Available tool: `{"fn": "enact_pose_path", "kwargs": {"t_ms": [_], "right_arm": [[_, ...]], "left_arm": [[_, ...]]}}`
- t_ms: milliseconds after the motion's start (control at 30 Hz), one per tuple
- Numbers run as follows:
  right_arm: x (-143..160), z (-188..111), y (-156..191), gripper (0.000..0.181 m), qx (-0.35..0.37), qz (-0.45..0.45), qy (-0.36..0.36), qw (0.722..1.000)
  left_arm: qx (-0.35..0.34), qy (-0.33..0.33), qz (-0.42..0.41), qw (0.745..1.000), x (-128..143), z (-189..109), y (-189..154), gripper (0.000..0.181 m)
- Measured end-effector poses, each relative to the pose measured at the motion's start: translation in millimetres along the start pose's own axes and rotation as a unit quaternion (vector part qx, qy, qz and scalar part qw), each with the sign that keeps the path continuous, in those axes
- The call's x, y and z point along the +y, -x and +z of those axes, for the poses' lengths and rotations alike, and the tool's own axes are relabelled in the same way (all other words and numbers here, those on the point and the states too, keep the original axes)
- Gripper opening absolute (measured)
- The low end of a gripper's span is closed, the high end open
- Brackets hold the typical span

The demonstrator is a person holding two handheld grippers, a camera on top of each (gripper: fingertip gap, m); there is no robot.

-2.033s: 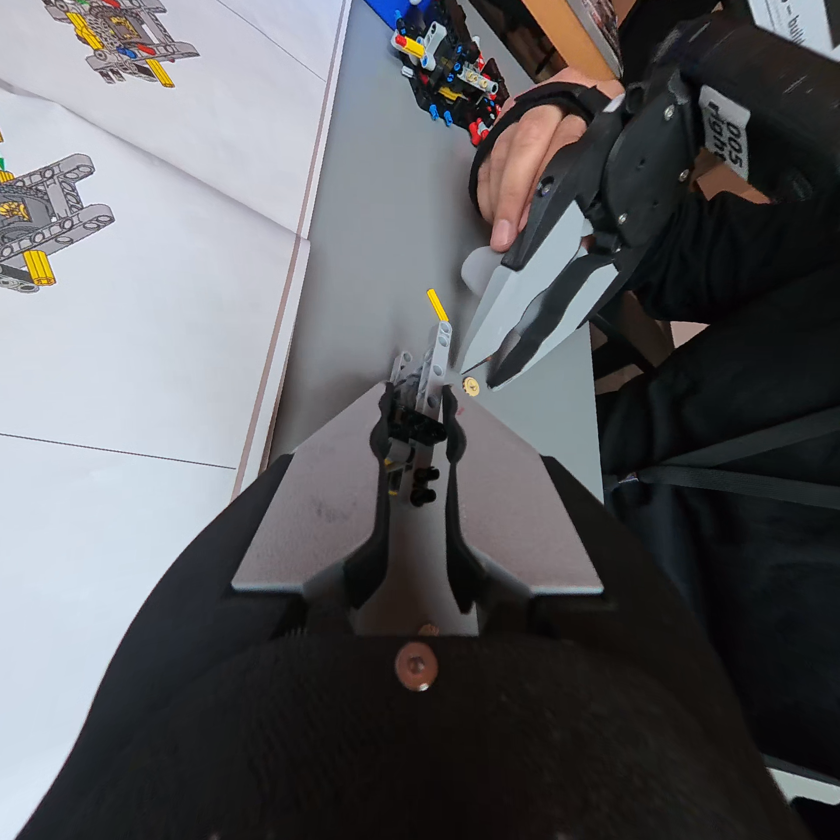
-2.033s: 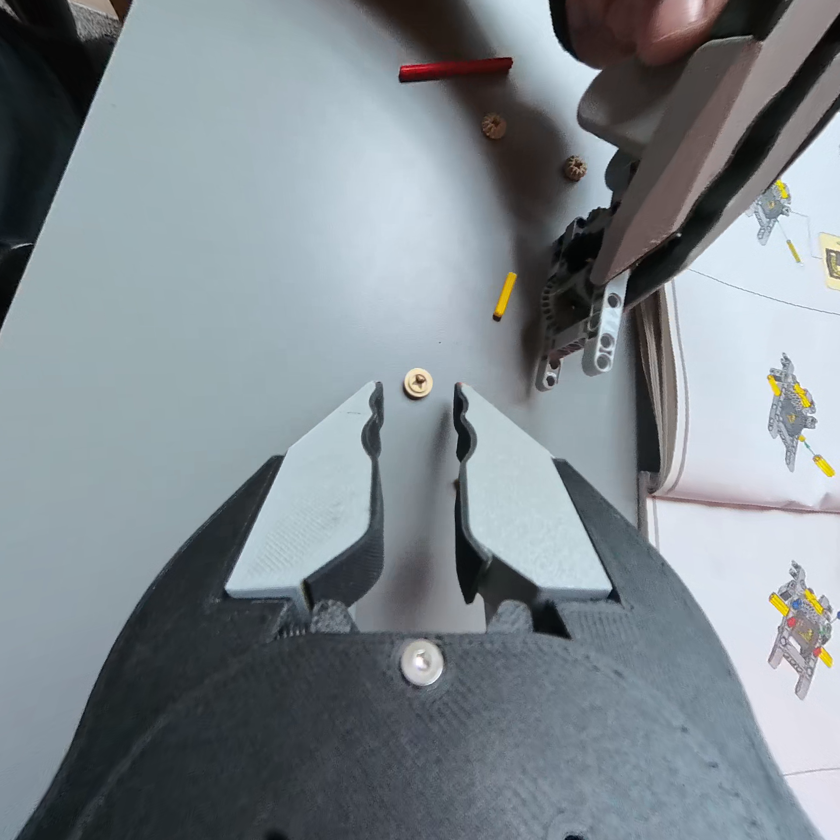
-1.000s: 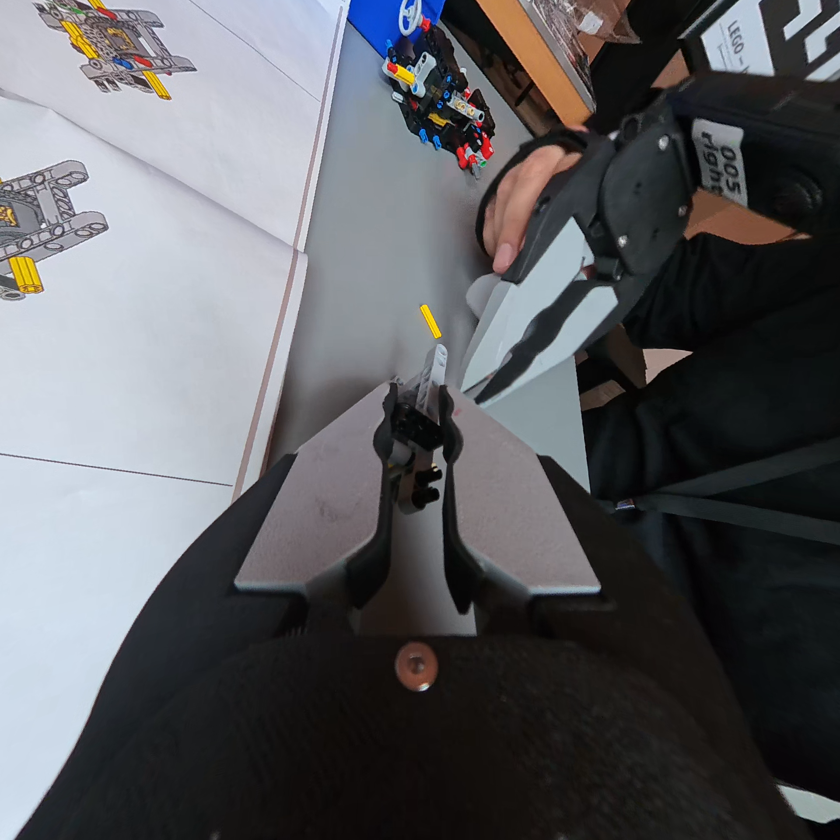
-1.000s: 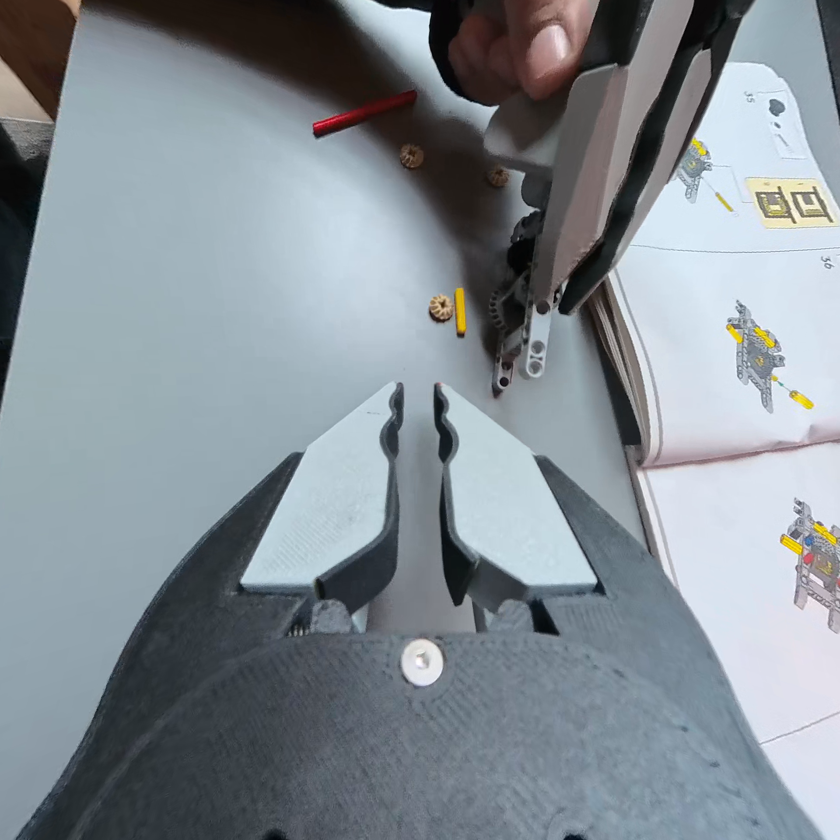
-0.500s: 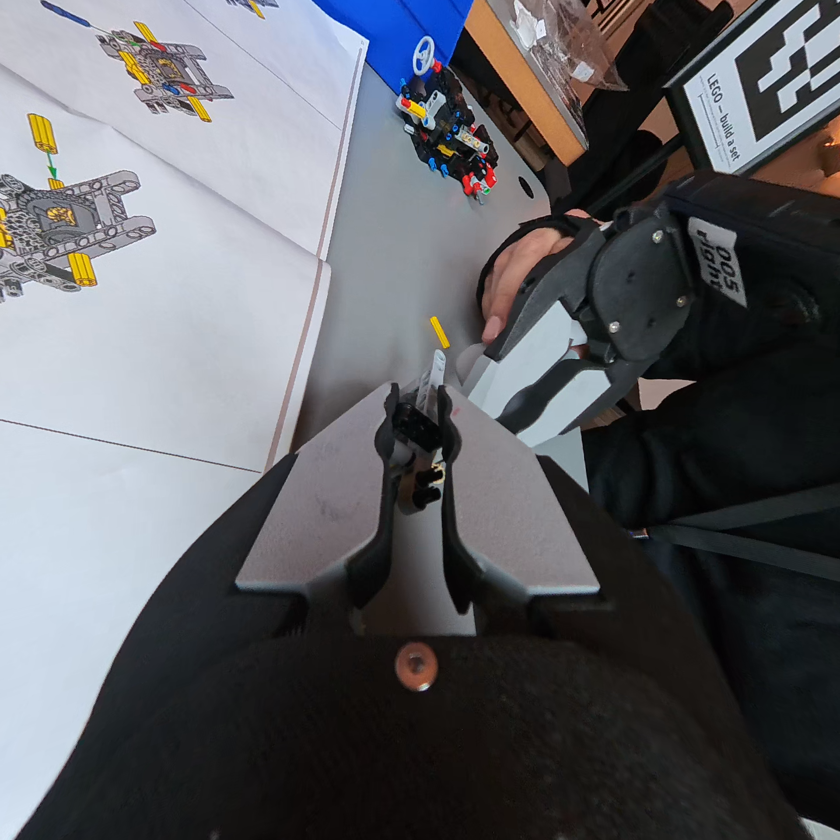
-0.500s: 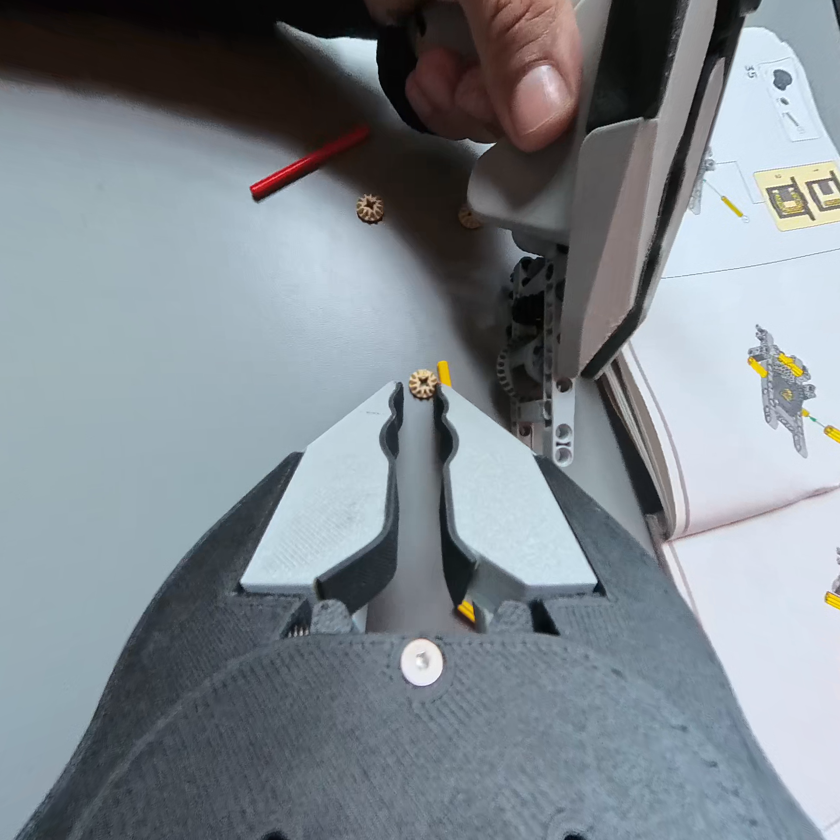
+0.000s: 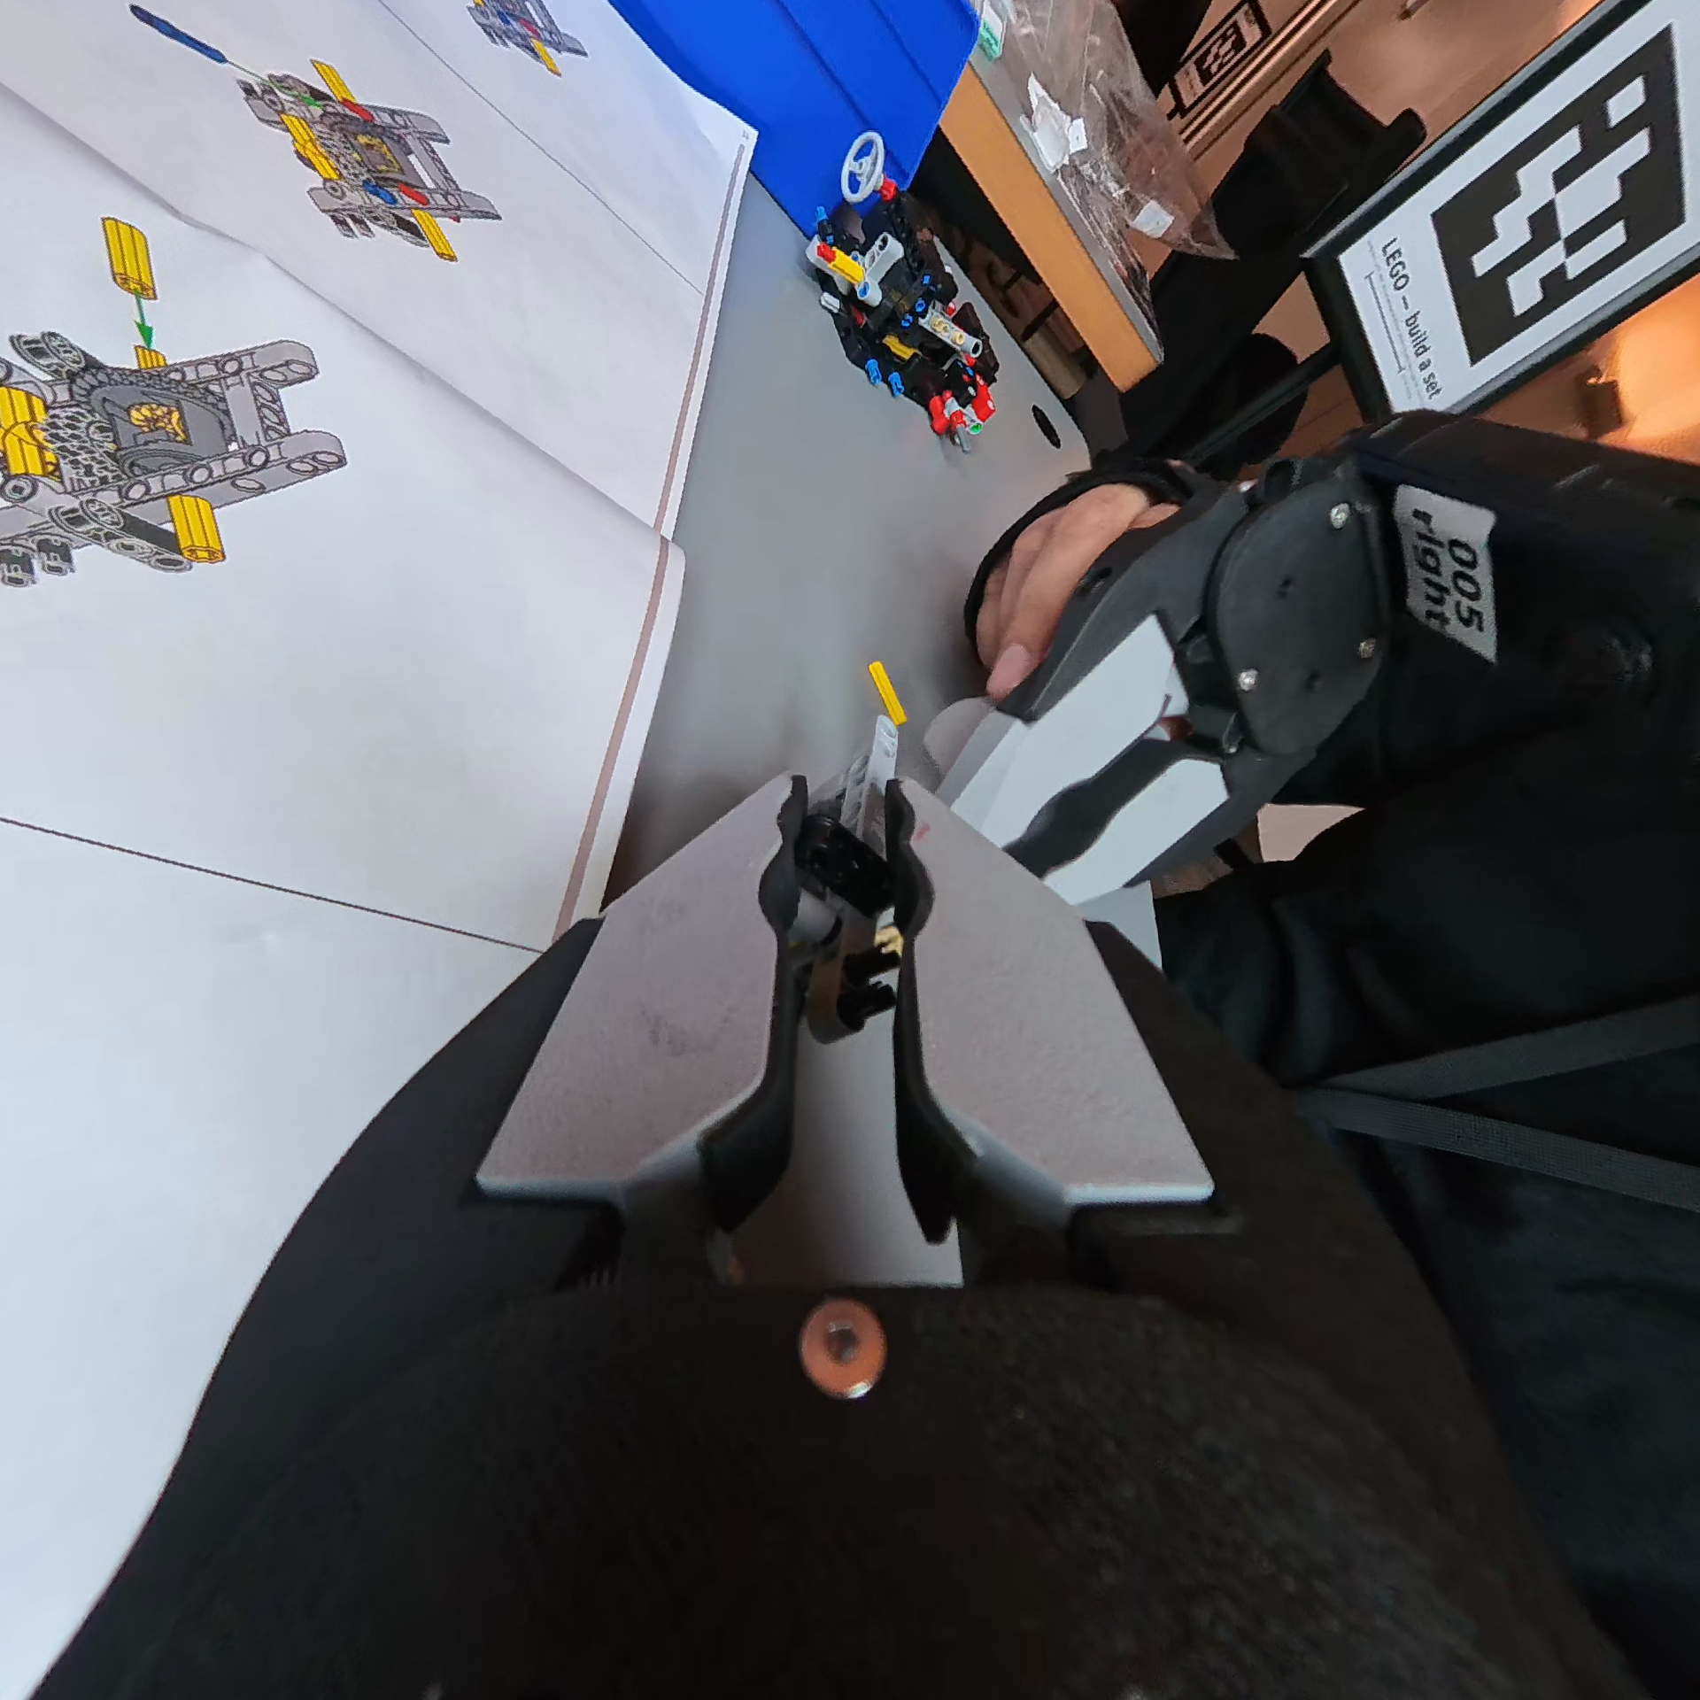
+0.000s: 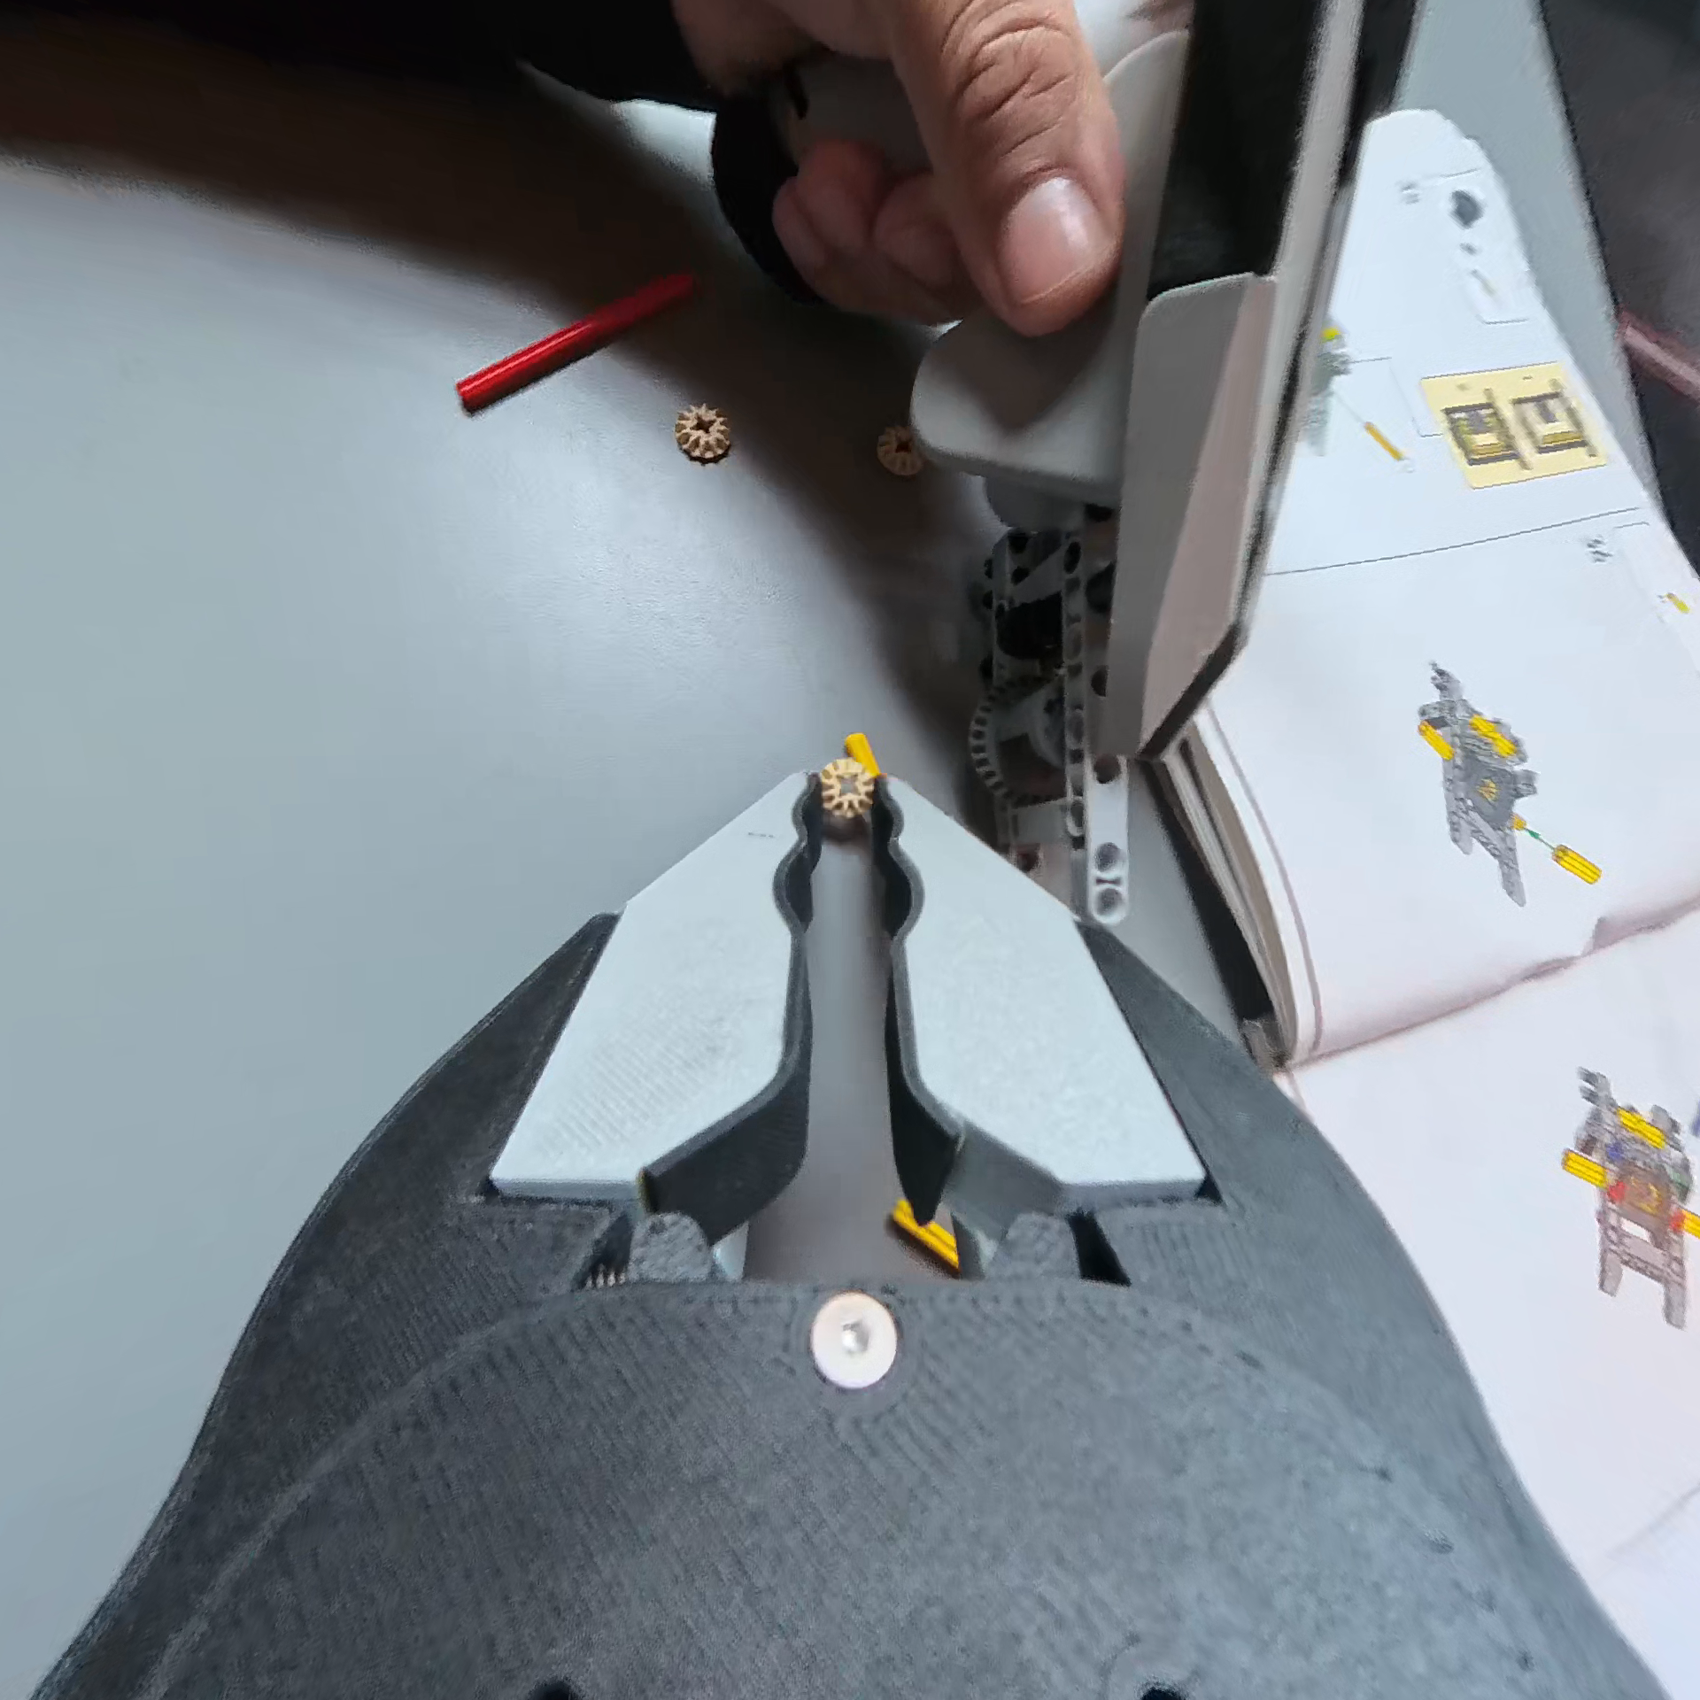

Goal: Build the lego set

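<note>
My left gripper [image 7: 844,808] is shut on a grey and black Lego assembly [image 7: 842,865], held on the grey table. In the right wrist view the assembly [image 8: 1044,727] shows its gear ring and light grey beams under the left gripper's fingers [image 8: 1187,515]. My right gripper [image 8: 846,793] is shut on a small tan gear [image 8: 846,789] at its tips, just left of the assembly. A short yellow axle [image 8: 860,747] lies right behind the gear; it also shows in the left wrist view [image 7: 887,692]. The right gripper's fingers [image 7: 1095,727] sit right of the assembly.
The open instruction booklet [image 7: 368,515] covers the table's left side in the left wrist view. A built black Lego chassis [image 7: 906,322] stands far off beside a blue bin [image 7: 809,83]. A red axle [image 8: 575,342] and two loose tan gears [image 8: 702,434] lie beyond my right gripper. Tip to tip, the grippers are about 6 cm apart. My right tips are roughly 12 cm from the red axle [image 8: 575,342].
My right gripper moved forward to the tan gear beside the yellow axle and shut on it. My left gripper kept its hold on the assembly and tilted up a little.
</note>
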State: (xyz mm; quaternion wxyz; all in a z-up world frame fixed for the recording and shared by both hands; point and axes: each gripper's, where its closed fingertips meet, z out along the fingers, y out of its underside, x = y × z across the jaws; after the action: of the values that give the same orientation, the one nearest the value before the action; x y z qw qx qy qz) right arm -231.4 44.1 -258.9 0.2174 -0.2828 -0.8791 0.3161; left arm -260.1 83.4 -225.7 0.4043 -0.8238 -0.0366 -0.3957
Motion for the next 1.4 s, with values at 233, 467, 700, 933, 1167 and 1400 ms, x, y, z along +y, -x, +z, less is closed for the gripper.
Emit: {"fn": "enact_pose_path", "kwargs": {"t_ms": [233,467,700,933,1167,1400], "right_arm": [[-4,-11,-32,0.007,0.090,0.018,-0.021,0.996],[0,-9,-38,0.007,0.141,-0.013,0.007,0.990],[-3,-9,-43,0.007,0.145,-0.001,-0.003,0.989],[-4,-6,-41,0.007,0.145,-0.007,-0.003,0.989],[-5,-4,-43,0.007,0.138,-0.001,-0.008,0.990],[-5,-2,-45,0.007,0.131,0.001,-0.010,0.991]], "left_arm": [[-0.001,-0.018,-0.028,0.999,-2,-1,2,0.014],[-0.005,-0.072,-0.080,0.994,-4,-7,4,0.011],[-0.038,-0.115,-0.104,0.987,-4,-10,5,0.011],[-0.036,-0.123,-0.109,0.986,-6,-9,6,0.012],[-0.025,-0.116,-0.090,0.989,-8,-9,1,0.013],[-0.066,-0.047,0.001,0.997,0,-12,-6,0.027]]}}
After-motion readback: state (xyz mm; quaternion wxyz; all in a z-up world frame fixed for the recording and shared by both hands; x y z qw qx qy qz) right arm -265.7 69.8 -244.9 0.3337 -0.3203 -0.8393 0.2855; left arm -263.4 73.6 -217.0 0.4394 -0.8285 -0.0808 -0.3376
